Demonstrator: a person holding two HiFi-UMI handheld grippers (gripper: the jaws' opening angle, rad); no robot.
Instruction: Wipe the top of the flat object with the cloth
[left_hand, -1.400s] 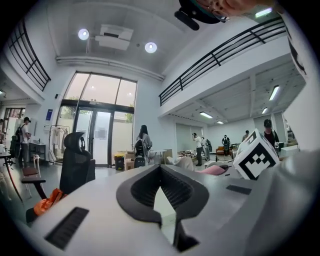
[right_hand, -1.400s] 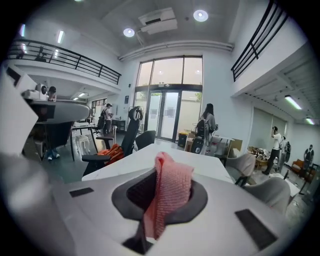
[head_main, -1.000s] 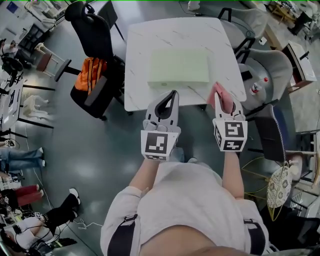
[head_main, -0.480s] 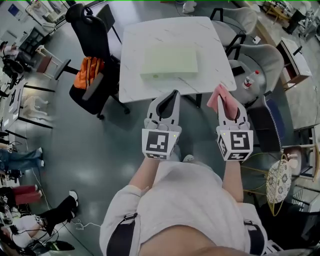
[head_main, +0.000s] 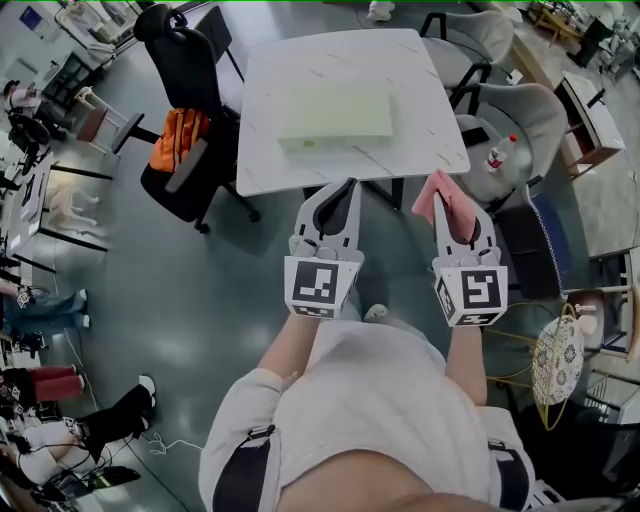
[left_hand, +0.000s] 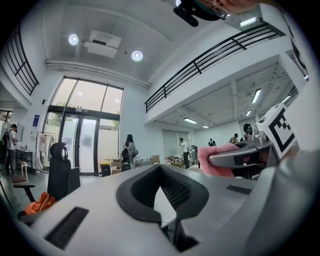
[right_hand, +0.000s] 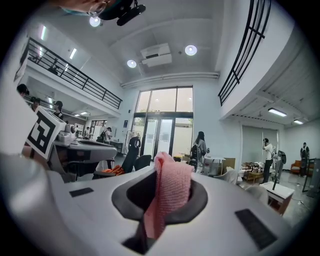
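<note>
1. Left gripper (head_main: 346, 190): grey plastic jaws pressed together at the tips. The ribbed black pads form a closed loop with nothing between them.
2. Right gripper (head_main: 450, 205): same grey shell and black pads, jaws pinching the cloth (right_hand: 170, 190).
3. The cloth is pink with a coarse, waffle-like weave. It is folded into a narrow strip that stands up between the pads and flops over past the tips.
4. Both grippers are side by side over the floor (head_main: 200, 300), at 6 o'clock of the table (head_main: 350, 55) and short of its near edge. Neither touches it.
5. Green slab (head_main: 335, 117): pale, matte, low and rectangular with rounded corners. It lies flat near the middle of the table, long side across and slightly skewed.
6. The cloth is well apart from the green slab, at roughly 5 o'clock of it, off the table entirely.
7. The table has a square white top with rounded corners and faint grey marble-like veining.
8. A black high-backed office chair (head_main: 185, 60) stands at 9 o'clock of the table. Orange fabric (head_main: 172, 140) is draped over its seat.
9. Grey shell chairs (head_main: 525, 115) stand at 3 o'clock of the table.
10. The floor is smooth and glossy grey-green, with soft reflections.
</note>
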